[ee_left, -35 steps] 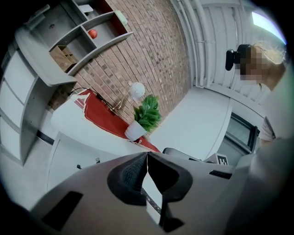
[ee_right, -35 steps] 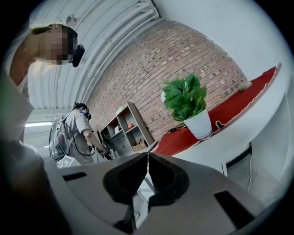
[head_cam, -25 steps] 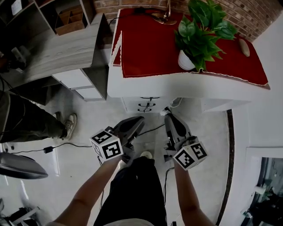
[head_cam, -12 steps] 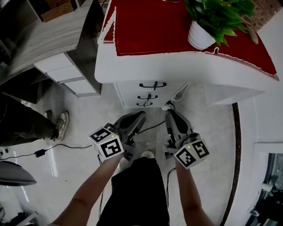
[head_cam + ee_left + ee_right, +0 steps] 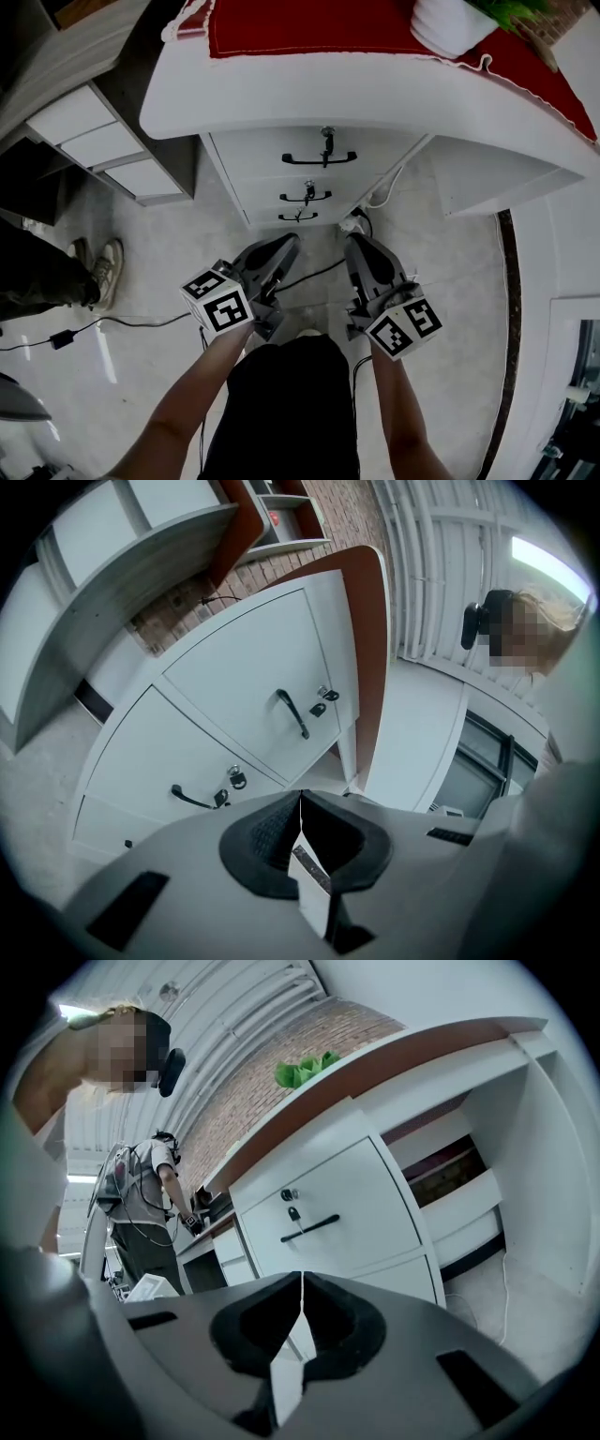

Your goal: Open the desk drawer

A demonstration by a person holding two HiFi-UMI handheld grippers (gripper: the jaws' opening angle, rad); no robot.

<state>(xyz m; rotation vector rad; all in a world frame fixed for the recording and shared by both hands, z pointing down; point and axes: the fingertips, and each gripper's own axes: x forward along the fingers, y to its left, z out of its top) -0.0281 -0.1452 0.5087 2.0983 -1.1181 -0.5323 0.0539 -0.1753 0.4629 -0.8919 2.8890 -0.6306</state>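
Hovering before the white table's closed top drawer with black bar handle, left gripper and right gripper are held empty, fingers together, well short of it, likely readied for approach.

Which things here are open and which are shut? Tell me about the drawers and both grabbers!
Top drawer: shut, key in its lock.
Middle drawer: shut.
Bottom drawer: shut.
Left gripper: jaws together, holding nothing.
Right gripper: jaws together, holding nothing.
Plant pot: standing upright on the desk.
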